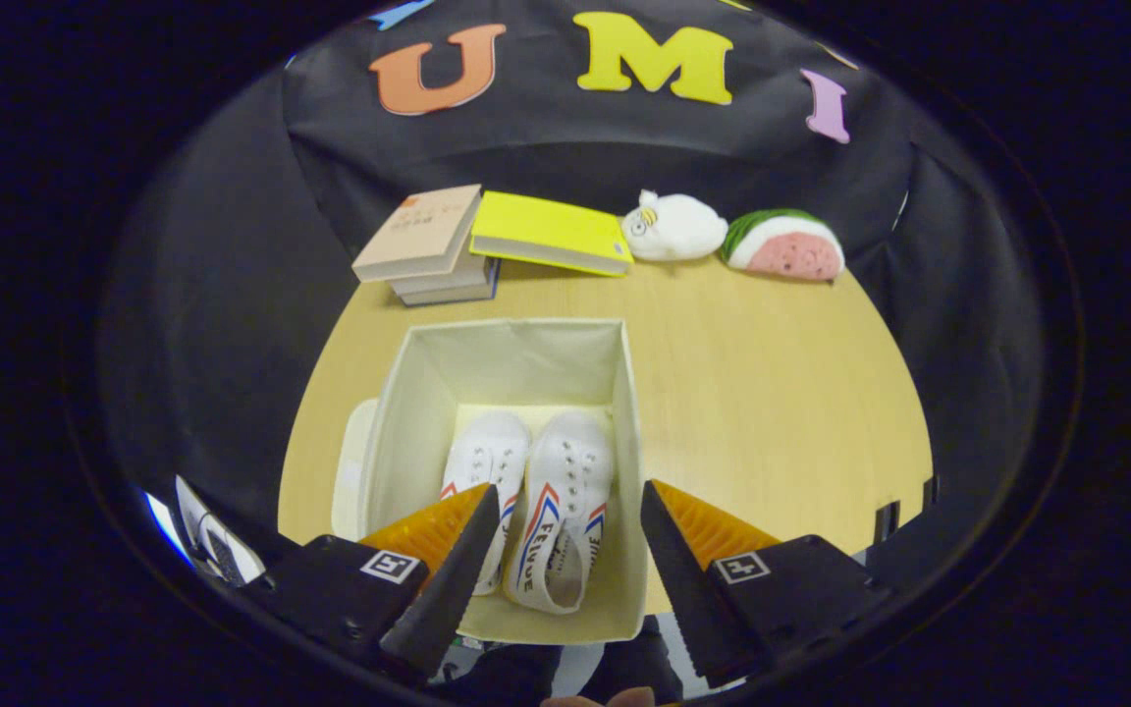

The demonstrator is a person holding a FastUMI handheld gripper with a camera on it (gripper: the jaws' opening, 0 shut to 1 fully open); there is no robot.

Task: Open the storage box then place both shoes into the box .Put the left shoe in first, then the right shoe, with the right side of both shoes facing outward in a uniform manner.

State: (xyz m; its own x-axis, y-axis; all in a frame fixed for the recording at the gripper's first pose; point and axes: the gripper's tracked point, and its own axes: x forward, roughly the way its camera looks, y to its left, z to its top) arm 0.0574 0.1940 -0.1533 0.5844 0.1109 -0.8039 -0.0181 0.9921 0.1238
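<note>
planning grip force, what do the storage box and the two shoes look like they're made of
Storage box: looks like cream fabric over stiff panels, matte, with soft folded seams.
Shoes: apparently white canvas, matte weave, metal-looking eyelets, striped sides.
Gripper: fingers open above the box, holding nothing.

Light wooden table (772, 393) against black cloth wall (232, 245), evenly lit.

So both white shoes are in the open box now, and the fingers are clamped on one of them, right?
Not quite. The gripper view shows both shoes in the open box, but the fingers are spread apart above the box, holding nothing.
</note>
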